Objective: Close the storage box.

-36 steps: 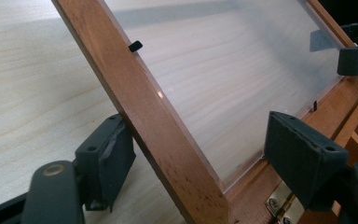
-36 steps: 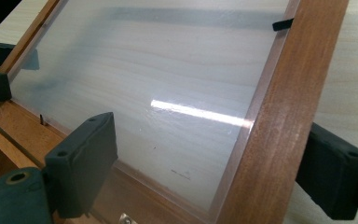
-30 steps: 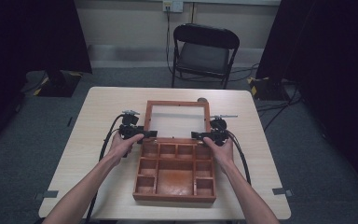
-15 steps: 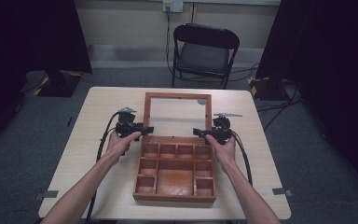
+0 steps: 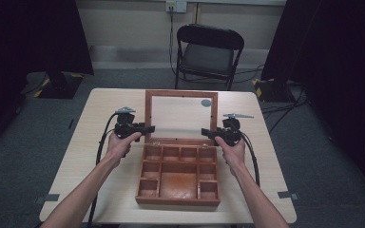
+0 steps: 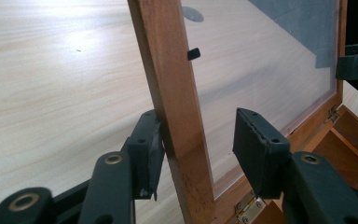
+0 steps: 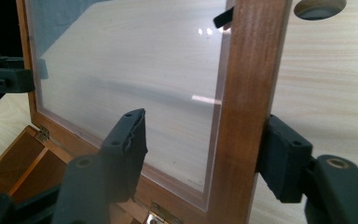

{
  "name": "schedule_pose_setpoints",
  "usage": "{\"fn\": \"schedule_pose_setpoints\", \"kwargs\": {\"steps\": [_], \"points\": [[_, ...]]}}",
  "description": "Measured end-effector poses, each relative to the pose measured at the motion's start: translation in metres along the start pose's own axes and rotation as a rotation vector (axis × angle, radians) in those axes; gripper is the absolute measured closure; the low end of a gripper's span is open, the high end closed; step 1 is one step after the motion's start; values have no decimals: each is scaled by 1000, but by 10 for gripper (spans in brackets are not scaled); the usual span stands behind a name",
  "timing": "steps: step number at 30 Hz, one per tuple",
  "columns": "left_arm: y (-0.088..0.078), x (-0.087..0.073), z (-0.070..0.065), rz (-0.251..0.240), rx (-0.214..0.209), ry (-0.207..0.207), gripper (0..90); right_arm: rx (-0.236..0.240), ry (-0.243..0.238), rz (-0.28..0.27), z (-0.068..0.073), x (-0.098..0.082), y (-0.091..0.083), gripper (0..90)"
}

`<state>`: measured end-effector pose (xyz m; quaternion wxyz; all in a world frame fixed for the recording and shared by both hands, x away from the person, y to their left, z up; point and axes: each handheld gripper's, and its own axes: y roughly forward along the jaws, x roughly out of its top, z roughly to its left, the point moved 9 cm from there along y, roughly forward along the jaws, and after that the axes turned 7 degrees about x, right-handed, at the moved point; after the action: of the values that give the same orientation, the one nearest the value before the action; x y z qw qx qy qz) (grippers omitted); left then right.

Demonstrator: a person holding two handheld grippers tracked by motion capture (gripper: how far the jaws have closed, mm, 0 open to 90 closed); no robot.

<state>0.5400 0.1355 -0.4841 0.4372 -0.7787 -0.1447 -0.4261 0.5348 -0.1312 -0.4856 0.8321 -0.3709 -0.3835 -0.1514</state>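
The left claw [image 6: 198,140] sits wide open astride the left rail of the lid [image 5: 181,115]; its outer pad touches the wood, the inner pad stands apart, w/ the clear pane between. The right claw [image 7: 205,149] is likewise spread, straddling the right rail: outer pad against the wood, inner pad off the pane. Neither clamps anything. The lid stands upright, hinged by 2 brass hinges to the wooden box [image 5: 178,172] (open, in the middle of the tabletop [image 5: 85,142]). The box shows approx. 10 compartments, all bare. No label or writing can be read anywhere. One round grey spot [image 5: 206,102] lies on the tabletop behind the pane. One black folding chair [image 5: 206,52] stands beyond the far edge.
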Motion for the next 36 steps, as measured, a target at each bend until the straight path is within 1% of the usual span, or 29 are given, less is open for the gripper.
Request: {"fn": "schedule_pose_setpoints", "kwargs": {"steps": [1,3,4,5,6,8,9,12,13,16,20,22,24,27,29,31,33,36], "points": [[-1,0,-1,-2,-2,3,542,-5,1,-9,0,0,-1,411],[-2,1,-1,-7,8,15,551,-12,-2,-18,1,1,-2,413],[-2,2,0,-10,11,13,562,-12,1,-21,2,1,-2,416],[-2,2,0,-12,15,12,570,-14,1,-24,2,2,-2,436],[-3,2,0,-12,25,19,589,-19,-2,-25,1,2,-3,459],[-3,3,0,-12,30,27,606,-20,-5,-27,1,2,-4,475],[-4,5,1,-14,29,24,614,-25,-8,-30,1,3,-6,509],[-6,9,2,-31,26,12,627,-20,-16,-37,3,4,-8,508],[-7,10,3,-27,31,22,626,-18,-21,-39,4,5,-8,508],[-10,11,4,-30,25,19,624,-13,-28,-38,8,5,-7,509],[-14,11,6,-30,21,28,624,-8,-45,-38,11,6,-6,508],[-16,10,6,-28,21,29,625,-6,-43,-36,13,7,-6,502],[-18,10,7,-27,19,39,626,-6,-43,-38,14,7,-6,496],[-21,9,7,-29,6,29,629,3,-46,-35,17,7,-5,496],[-22,8,7,-30,0,42,629,7,-51,-30,18,6,-6,496],[-24,8,6,-32,0,48,628,13,-53,-30,20,5,-7,492],[-26,8,5,-34,-7,48,625,18,-43,-33,20,4,-7,479],[-29,8,3,-35,-12,57,616,27,-47,-27,22,3,-8,469]]}}
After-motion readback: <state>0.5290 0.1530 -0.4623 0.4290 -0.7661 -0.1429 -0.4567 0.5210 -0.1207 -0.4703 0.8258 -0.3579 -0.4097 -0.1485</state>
